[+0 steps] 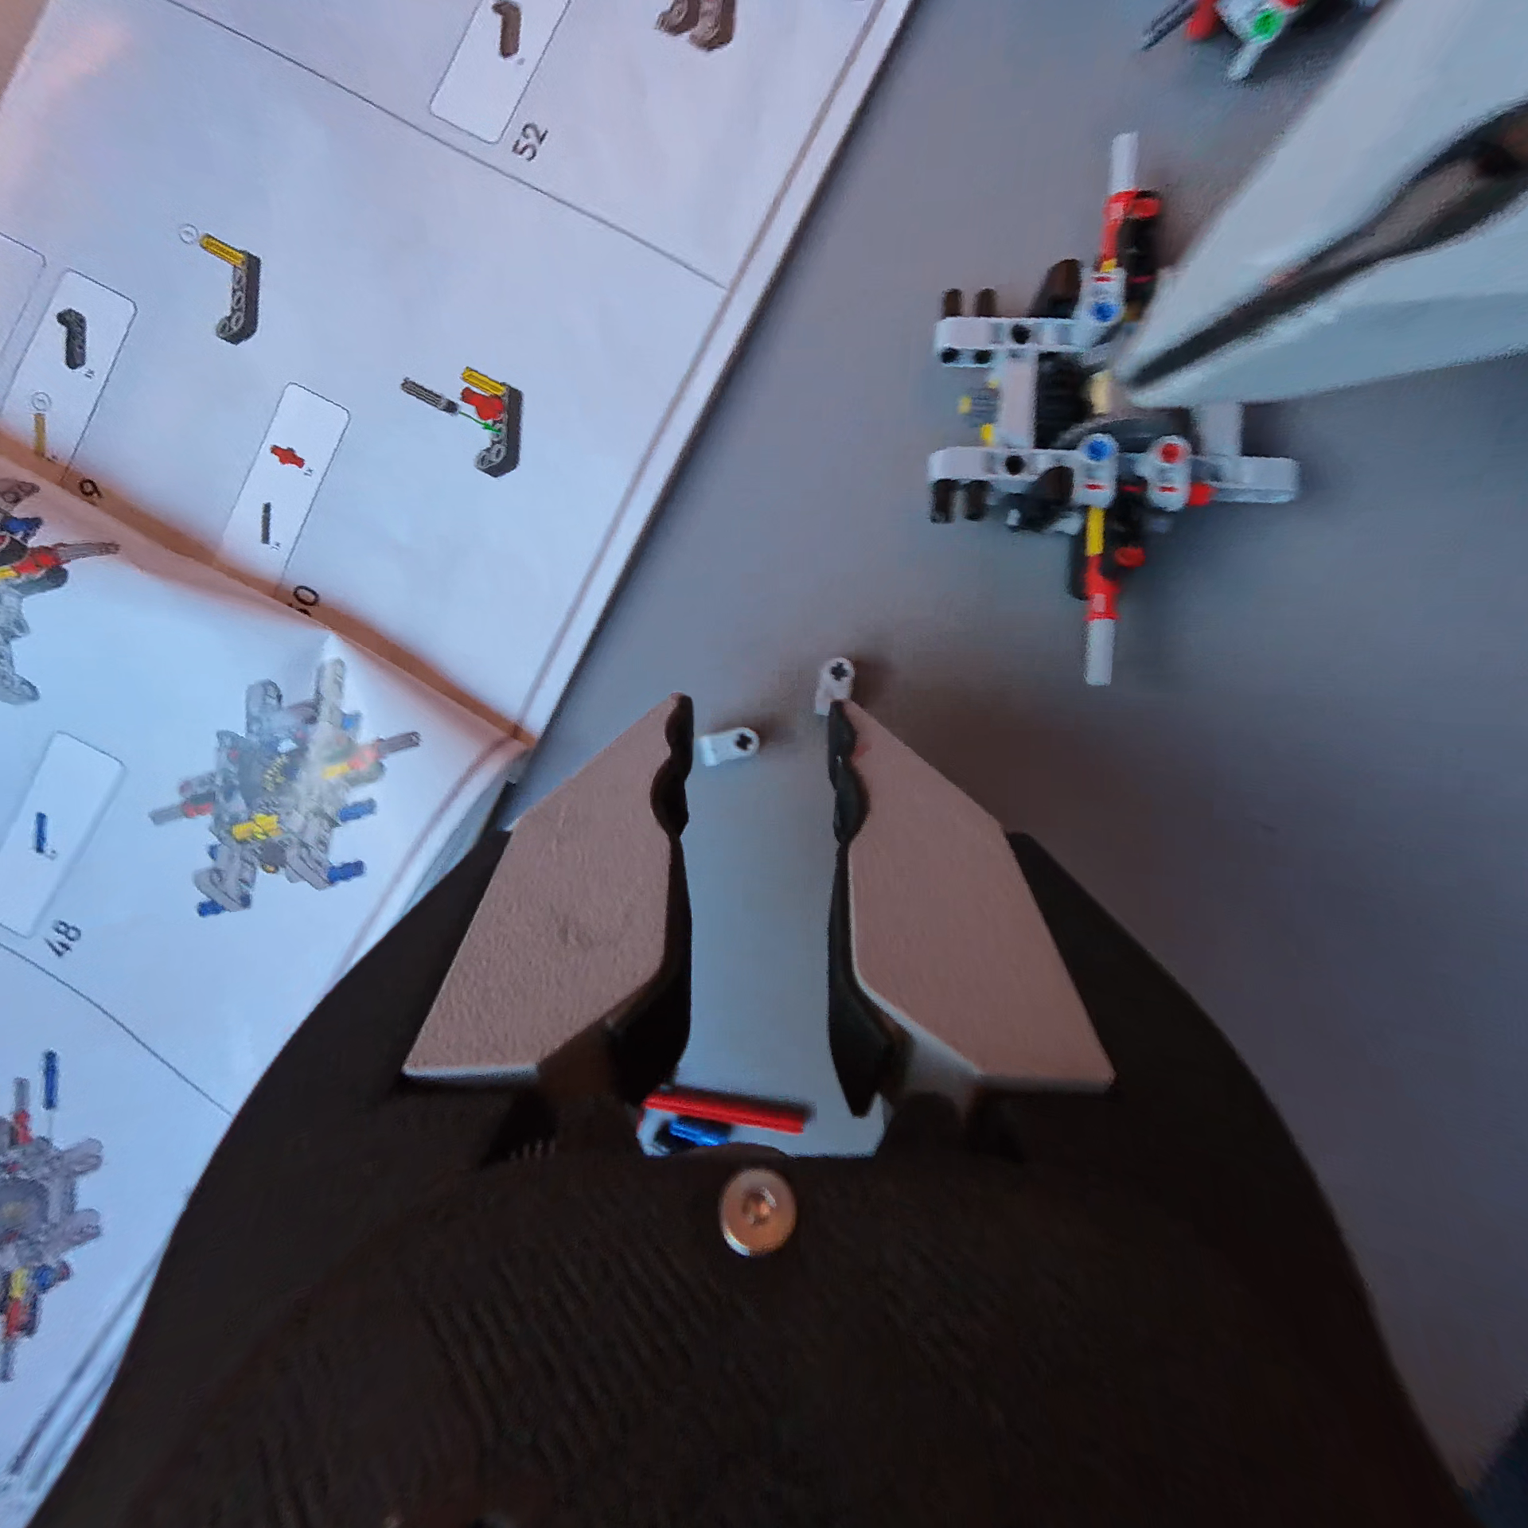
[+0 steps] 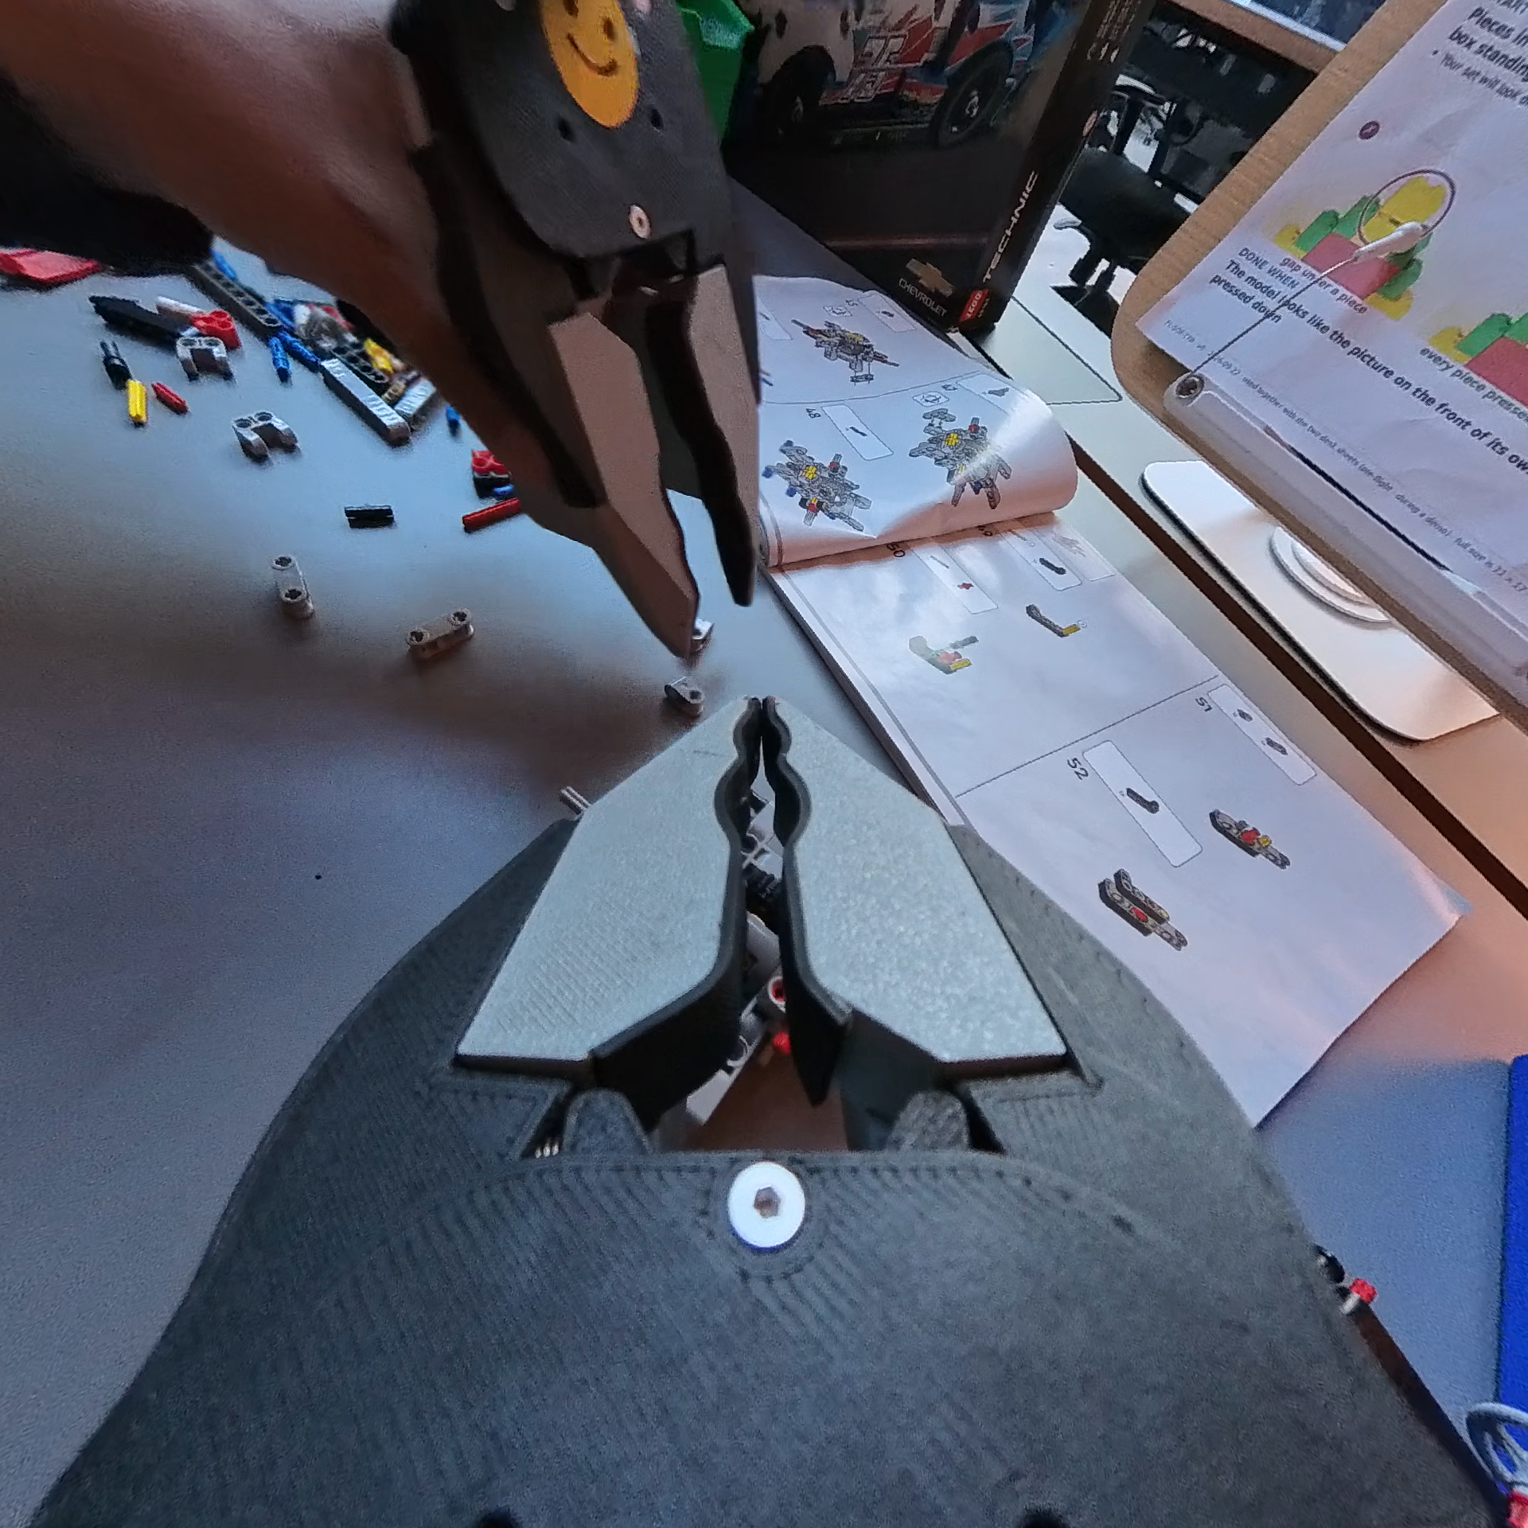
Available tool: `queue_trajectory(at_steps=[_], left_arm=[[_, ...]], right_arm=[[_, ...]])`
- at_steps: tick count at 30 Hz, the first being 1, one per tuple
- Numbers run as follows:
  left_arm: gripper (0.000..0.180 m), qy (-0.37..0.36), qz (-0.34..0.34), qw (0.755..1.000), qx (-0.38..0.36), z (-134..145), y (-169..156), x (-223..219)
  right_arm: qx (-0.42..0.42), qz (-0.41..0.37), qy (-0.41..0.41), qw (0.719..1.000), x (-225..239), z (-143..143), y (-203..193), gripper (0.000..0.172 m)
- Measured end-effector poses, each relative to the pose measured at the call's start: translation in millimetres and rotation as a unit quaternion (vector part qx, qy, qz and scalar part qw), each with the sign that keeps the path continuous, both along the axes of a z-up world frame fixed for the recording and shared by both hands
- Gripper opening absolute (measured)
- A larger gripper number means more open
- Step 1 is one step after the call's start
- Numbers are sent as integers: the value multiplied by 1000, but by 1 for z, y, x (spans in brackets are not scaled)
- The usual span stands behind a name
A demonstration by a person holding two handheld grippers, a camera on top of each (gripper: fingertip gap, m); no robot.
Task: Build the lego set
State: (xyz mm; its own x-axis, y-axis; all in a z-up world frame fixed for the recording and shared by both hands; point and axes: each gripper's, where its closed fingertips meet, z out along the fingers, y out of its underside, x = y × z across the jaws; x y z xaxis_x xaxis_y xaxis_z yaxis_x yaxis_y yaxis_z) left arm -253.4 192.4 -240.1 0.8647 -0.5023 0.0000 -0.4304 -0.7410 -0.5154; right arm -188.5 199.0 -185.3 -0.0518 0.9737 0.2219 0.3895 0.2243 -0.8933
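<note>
Two small white connectors (image 1: 728, 746) lie by the left gripper's (image 1: 756, 719) parted fingers; right gripper's (image 2: 761, 711) fingers together.

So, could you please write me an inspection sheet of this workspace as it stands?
Surface: grey tabletop.
Parts: two small white connectors lie at the left gripper's fingertips; a part-built model sits below the right gripper.
Clutter: loose pieces scattered farther off; open instruction booklet.
Grippers: left gripper open, one connector at a fingertip; right gripper shut, fingertips meeting.
Cables: blue-white cable at the near right.
Surroundings: dark box, monitor foot, board bearing a printed sheet.
</note>
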Motion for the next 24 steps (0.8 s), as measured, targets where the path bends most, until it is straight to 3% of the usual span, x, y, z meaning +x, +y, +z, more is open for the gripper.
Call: queue_trajectory(at_steps=[2, 6, 12, 18, 24], left_arm=[[29, 18, -2, 1000, -13, -5, 3, -5], [2, 47, -26, 998, -30, -13, -4, -12], [2, 64, -28, 995, -69, -13, -34, -32], [5, 111, 13, 986, -120, -12, -76, -85], [11, 60, -6, 994, -86, -3, -58, -48]], right_arm=[[1, 2, 0, 1000, 0, 0, -1, 0], [3, 5, 1, 1000, -1, 1, -3, 0], [5, 8, 3, 1000, -1, 3, -6, 0], [9, 13, 5, 1000, -2, 4, -9, 0], [9, 12, 4, 1000, -2, 4, -9, 0]])
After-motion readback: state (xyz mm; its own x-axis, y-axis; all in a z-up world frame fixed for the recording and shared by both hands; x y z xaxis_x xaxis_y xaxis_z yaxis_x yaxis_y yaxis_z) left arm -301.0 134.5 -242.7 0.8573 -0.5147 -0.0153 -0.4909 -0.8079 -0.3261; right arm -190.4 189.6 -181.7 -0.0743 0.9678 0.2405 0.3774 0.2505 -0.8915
